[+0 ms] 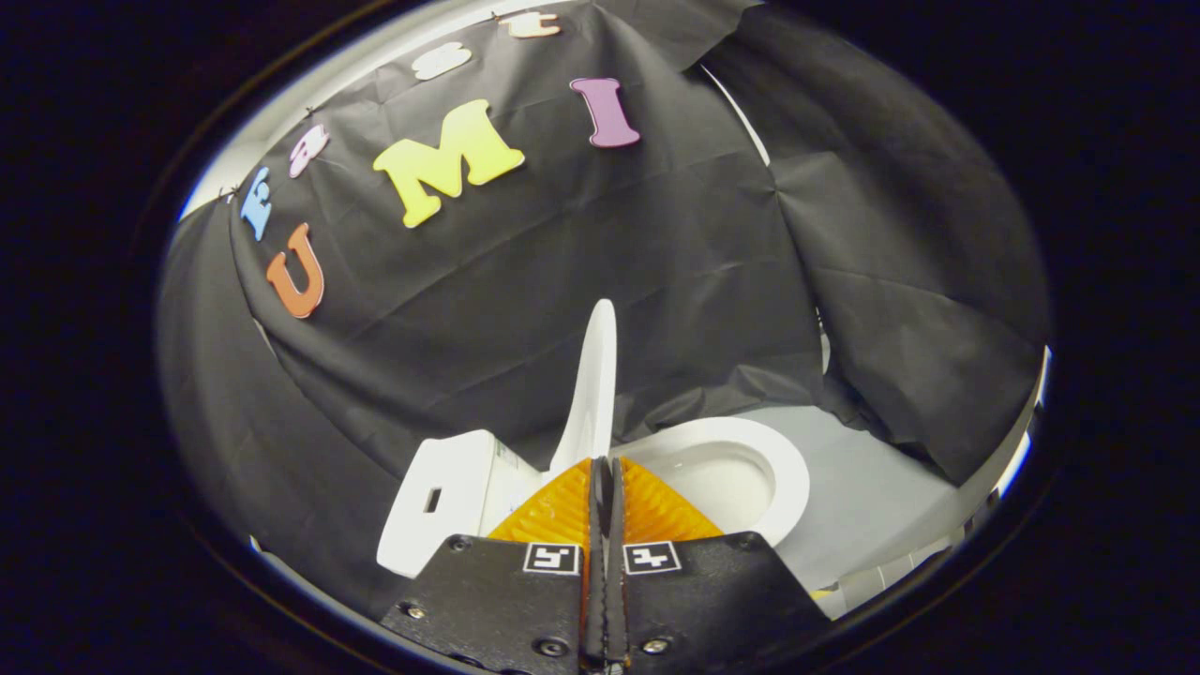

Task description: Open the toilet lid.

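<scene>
Gripper [603, 473] fingers narrow, pressed nearly together, nothing seen between them. Toilet lid [592, 389] stands upright, edge-on, just ahead of fingers. Seat [783, 469] & open bowl [727, 483] to lid's right, bowl looks empty. Tank [441, 497] to lid's left. Grey floor [872, 497] beyond seat.

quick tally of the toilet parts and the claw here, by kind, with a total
toilet lid, raised upright just ahead of the claw's closed fingers: 1
toilet seat, down around the bowl: 1
toilet tank: 1
claw: 1
total: 4
</scene>
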{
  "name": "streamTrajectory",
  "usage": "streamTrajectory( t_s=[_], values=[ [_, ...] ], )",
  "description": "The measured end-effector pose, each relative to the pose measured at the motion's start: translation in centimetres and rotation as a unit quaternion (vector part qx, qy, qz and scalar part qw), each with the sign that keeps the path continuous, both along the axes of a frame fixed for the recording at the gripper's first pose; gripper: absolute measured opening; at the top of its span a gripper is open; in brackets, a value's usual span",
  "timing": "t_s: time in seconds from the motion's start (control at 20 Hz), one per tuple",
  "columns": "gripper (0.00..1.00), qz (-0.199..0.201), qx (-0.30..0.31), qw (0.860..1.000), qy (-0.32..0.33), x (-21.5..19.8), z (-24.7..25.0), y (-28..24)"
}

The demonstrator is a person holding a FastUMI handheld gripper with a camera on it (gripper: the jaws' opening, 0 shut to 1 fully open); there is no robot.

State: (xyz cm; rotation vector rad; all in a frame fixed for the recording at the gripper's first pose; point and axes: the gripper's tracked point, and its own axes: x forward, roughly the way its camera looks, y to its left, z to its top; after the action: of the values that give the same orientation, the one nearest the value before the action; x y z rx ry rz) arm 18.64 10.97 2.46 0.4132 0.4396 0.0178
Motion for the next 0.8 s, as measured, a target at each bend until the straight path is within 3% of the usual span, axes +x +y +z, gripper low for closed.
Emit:
streamTrajectory(
  t_s=[0.8],
  values=[
    [0.04, 0.034, -0.150, 0.987, -0.045, -0.2, 3.5, 10.2]
  ],
)
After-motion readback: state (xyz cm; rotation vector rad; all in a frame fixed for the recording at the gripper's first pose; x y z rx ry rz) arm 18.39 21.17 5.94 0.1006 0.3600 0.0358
